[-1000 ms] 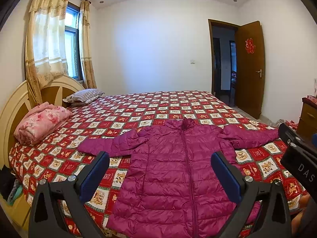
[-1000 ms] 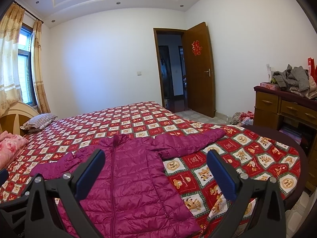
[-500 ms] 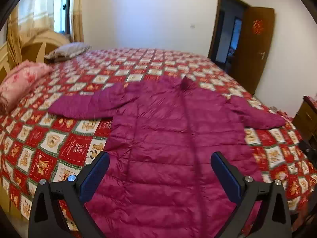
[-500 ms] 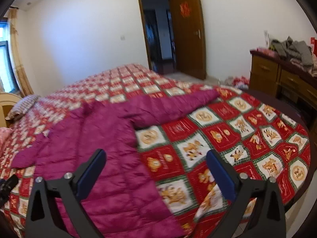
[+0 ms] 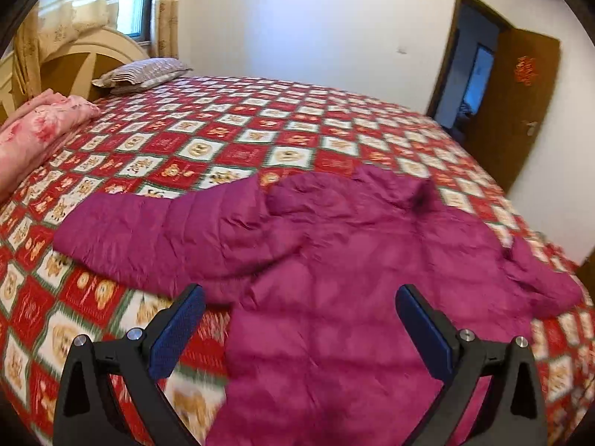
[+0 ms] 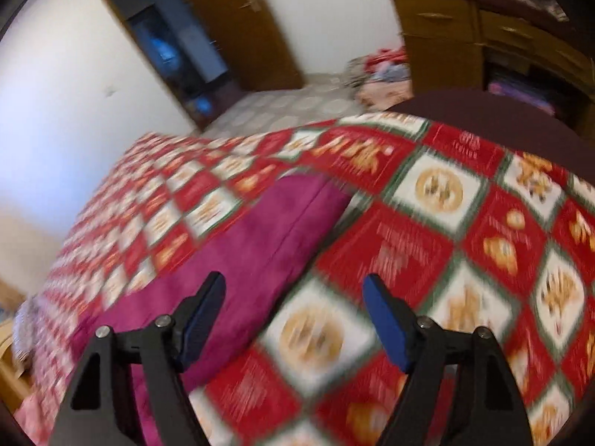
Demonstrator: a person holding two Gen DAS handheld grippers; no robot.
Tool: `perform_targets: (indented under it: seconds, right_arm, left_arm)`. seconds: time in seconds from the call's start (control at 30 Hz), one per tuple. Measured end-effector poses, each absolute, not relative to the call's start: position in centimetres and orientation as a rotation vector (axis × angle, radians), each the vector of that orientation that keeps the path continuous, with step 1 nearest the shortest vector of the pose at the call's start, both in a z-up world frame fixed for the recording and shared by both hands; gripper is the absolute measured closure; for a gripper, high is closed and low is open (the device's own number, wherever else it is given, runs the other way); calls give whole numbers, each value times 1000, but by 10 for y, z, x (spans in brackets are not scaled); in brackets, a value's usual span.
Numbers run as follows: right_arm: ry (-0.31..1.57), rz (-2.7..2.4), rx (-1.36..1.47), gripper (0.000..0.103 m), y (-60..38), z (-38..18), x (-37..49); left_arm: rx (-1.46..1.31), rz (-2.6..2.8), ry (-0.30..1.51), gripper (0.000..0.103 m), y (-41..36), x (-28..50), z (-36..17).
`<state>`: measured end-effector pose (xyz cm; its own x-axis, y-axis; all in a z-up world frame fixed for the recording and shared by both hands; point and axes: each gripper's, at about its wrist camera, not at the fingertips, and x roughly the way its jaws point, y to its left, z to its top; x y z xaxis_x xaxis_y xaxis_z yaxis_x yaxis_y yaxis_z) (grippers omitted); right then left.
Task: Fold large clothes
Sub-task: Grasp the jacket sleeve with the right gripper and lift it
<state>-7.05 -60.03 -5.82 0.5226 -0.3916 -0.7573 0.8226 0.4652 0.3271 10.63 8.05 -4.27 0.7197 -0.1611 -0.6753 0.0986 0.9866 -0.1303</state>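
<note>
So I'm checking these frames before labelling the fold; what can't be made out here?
- Jacket hem: left wrist view, cut off by the bottom edge behind the left claw.
- Jacket body and collar: right wrist view, only one sleeve shows, smeared by motion blur.
- Bedspread pictures: right wrist view, blurred.
- Right claw: closing over the bedspread with nothing between its pads; its target is unclear.
</note>
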Motion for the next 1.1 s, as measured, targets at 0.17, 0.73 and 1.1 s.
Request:
perform_targets:
  seconds: [0.17, 0.73, 1.1]
  right_arm:
    - [657, -914, 815, 32, -637, -94, -41]
    - [681, -880, 398, 89, -606, -67, -6]
    - [535, -444, 97, 89, -403, 32, 46]
  left_arm:
    - [10, -44, 757, 1, 67, 136, -83]
    - [-104, -48, 875, 1, 72, 157, -139]
    - [-218, -121, 839, 1, 89, 146, -136]
